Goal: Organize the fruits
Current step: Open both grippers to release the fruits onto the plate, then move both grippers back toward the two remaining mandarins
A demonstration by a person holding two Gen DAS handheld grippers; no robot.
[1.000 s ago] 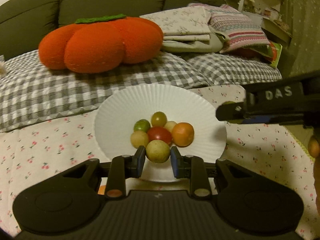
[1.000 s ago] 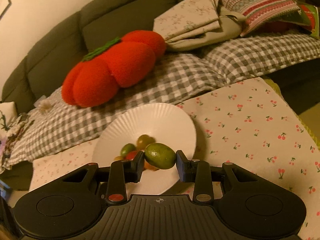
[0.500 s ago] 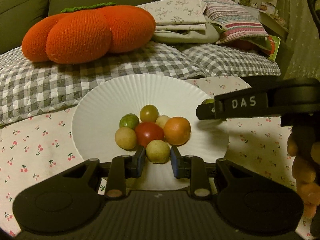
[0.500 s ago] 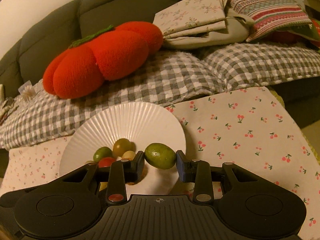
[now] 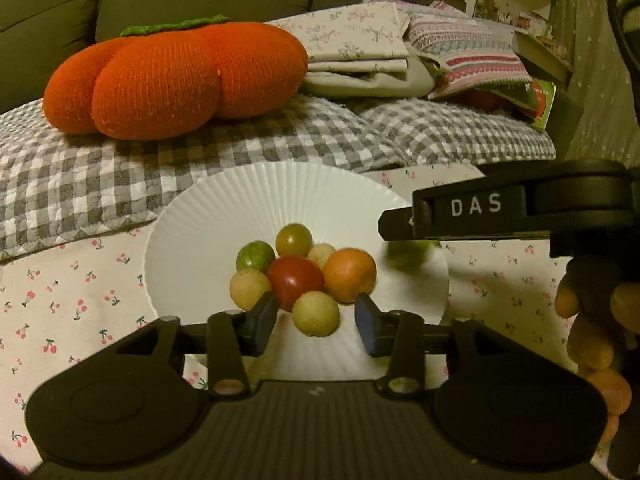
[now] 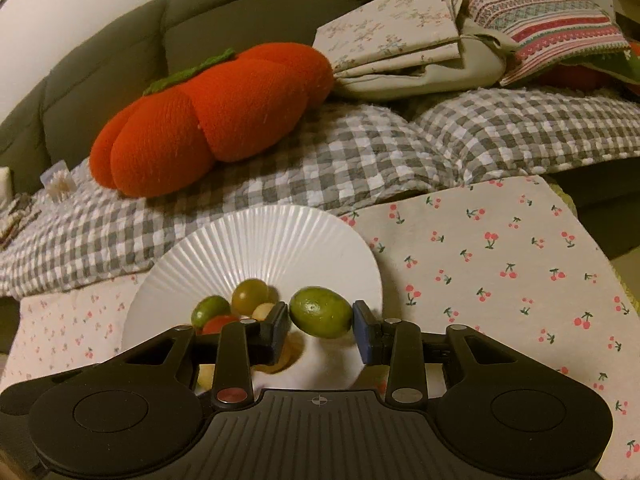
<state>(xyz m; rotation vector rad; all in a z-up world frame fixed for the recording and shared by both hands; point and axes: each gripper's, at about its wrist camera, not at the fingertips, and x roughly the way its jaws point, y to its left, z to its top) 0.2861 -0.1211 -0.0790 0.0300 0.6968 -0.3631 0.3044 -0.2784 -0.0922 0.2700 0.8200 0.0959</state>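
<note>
A white ribbed plate on the cherry-print cloth holds several small fruits: a red tomato, an orange, green and yellowish ones. My left gripper is open over the plate's near edge, its pads apart from the yellowish fruit between them. My right gripper is shut on a green oval fruit and holds it above the plate's right part. In the left wrist view that gripper's black finger marked DAS reaches in from the right, with the green fruit partly hidden under it.
An orange pumpkin-shaped cushion lies on a grey checked blanket behind the plate. Folded linens and a striped pillow sit at the back right on the dark sofa. The cherry-print cloth stretches to the plate's right.
My left gripper has opened and let go of the yellowish fruit, which now rests on the plate. My right gripper has carried the green fruit further over the plate.
</note>
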